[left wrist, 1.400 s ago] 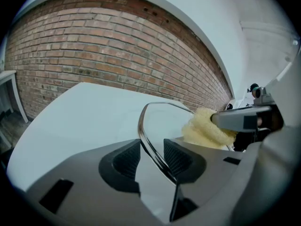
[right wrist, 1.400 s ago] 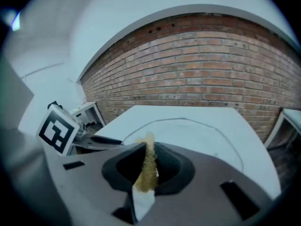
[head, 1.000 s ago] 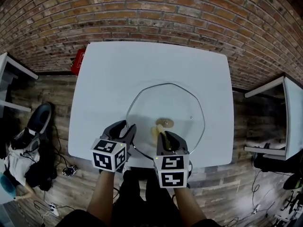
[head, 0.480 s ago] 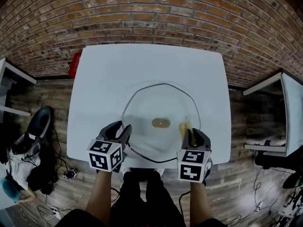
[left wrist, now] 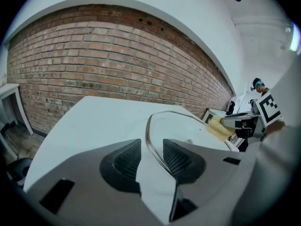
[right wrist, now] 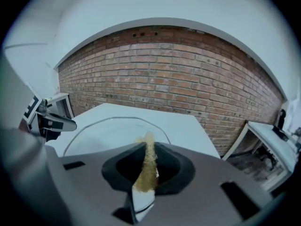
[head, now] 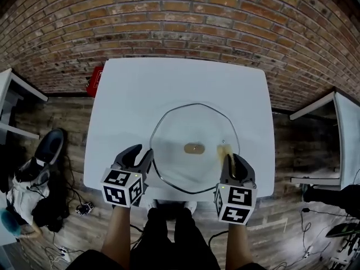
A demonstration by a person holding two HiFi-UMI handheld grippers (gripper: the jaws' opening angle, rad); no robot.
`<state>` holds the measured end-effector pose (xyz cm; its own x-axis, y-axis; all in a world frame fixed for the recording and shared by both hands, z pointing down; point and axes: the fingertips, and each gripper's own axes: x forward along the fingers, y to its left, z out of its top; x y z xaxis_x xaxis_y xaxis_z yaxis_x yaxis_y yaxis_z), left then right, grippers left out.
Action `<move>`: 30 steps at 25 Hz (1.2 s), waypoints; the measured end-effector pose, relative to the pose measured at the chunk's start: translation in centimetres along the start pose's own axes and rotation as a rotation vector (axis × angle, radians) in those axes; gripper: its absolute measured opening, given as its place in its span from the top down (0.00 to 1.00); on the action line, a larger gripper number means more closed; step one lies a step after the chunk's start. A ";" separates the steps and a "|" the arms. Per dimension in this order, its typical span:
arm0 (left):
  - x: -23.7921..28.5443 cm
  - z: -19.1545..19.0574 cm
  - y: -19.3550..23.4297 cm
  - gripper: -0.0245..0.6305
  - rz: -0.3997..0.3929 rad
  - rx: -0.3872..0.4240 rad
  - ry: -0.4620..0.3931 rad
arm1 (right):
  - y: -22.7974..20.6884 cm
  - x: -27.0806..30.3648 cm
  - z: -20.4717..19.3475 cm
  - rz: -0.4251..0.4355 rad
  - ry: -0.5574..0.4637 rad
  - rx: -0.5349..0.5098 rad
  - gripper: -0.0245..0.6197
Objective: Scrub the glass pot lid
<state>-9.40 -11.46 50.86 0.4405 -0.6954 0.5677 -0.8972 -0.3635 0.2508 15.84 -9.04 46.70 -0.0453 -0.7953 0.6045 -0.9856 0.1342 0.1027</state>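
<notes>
A round glass pot lid [head: 185, 167] with a tan knob [head: 194, 148] sits near the front of the white table [head: 129, 94]. My left gripper [head: 140, 156] is at the lid's near-left rim. In the left gripper view the rim [left wrist: 151, 142] runs between the pads of my left gripper [left wrist: 151, 157] and lies against the right one. My right gripper [head: 233, 161] is shut on a flattened yellow sponge [head: 223, 149] whose tip rests on the glass by the right rim. In the right gripper view the sponge [right wrist: 149, 164] is squeezed thin in my right gripper [right wrist: 148, 161], above the lid [right wrist: 108, 131].
A red object [head: 94, 77] hangs at the table's back left edge. White side tables stand at the left [head: 19, 89] and right [head: 337, 128]. A shoe [head: 45, 148] and cables lie on the wooden floor at the left. A brick wall [head: 180, 16] is behind.
My right gripper has carried the sponge from beside the knob out to the lid's right side. The left gripper has stayed on the left rim.
</notes>
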 end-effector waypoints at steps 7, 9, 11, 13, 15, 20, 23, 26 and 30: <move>-3.3 3.4 -0.7 0.89 0.018 0.072 -0.110 | 0.9 -2.7 3.6 0.000 -0.153 0.007 0.88; -4.4 4.4 -1.0 0.92 0.022 0.096 -0.138 | 1.1 -3.7 4.5 0.002 -0.187 0.018 0.88; -5.7 5.3 -1.5 0.93 0.024 0.114 -0.163 | 1.4 -4.9 5.3 0.003 -0.222 0.027 0.88; -6.9 6.3 -1.9 0.94 0.027 0.125 -0.191 | 1.5 -6.3 6.2 0.006 -0.258 0.036 0.88; -8.2 7.6 -2.6 0.95 0.027 0.136 -0.227 | 1.5 -7.7 7.3 0.005 -0.297 0.038 0.88; -11.2 11.1 -4.8 0.95 0.004 0.182 -0.319 | 1.5 -11.4 10.3 -0.007 -0.398 0.034 0.88; -13.2 12.5 -6.3 0.95 -0.004 0.218 -0.357 | 1.5 -13.9 11.6 -0.011 -0.445 0.032 0.88; -14.7 14.7 -7.6 0.95 -0.014 0.244 -0.413 | 1.1 -15.9 13.3 -0.024 -0.501 0.026 0.88; -16.9 16.4 -8.7 0.95 -0.026 0.271 -0.469 | 1.3 -18.3 14.5 -0.034 -0.550 0.016 0.88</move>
<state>-8.49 -6.67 26.19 0.4848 -0.8638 0.1374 -0.8729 -0.4878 0.0133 13.02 -2.93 24.31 -0.0878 -0.9912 0.0992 -0.9902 0.0977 0.1001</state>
